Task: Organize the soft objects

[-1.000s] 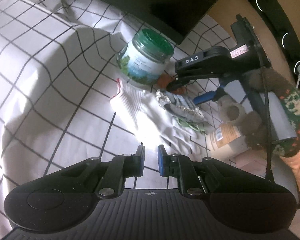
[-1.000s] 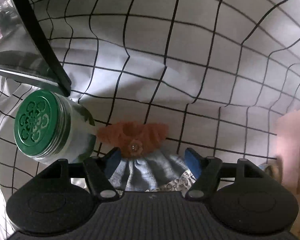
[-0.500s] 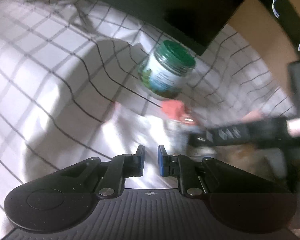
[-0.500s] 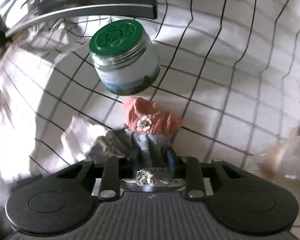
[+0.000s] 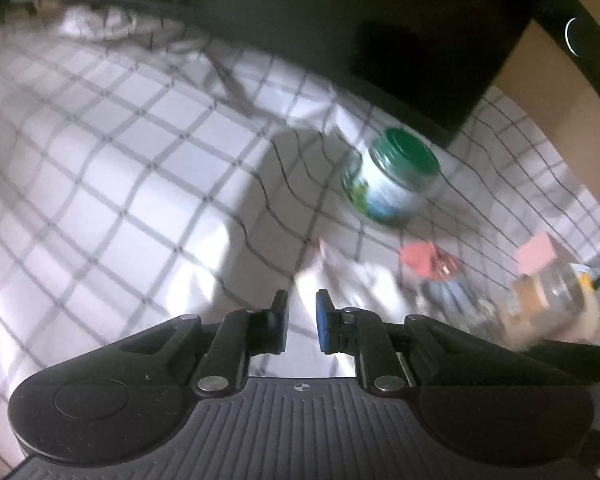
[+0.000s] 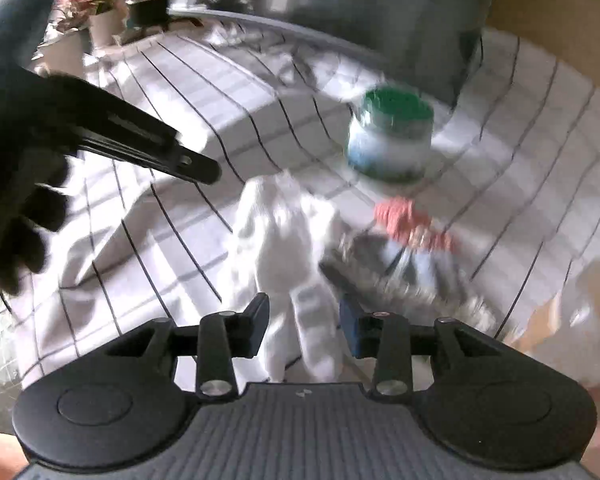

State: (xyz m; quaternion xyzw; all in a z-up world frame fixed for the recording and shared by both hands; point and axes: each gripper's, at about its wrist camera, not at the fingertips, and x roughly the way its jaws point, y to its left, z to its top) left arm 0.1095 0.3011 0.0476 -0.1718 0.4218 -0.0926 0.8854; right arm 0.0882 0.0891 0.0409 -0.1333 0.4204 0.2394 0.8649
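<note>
Right tool off doll dress.

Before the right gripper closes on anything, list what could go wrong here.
1. The right gripper straddles the white sock, but the doll dress lies against it; closing might snag both.
2. The green-lidded jar stands just behind the dress and could be knocked over.
3. The checked cloth is wrinkled and may get pinched too.

Green-lidded jar on checked cloth
</note>
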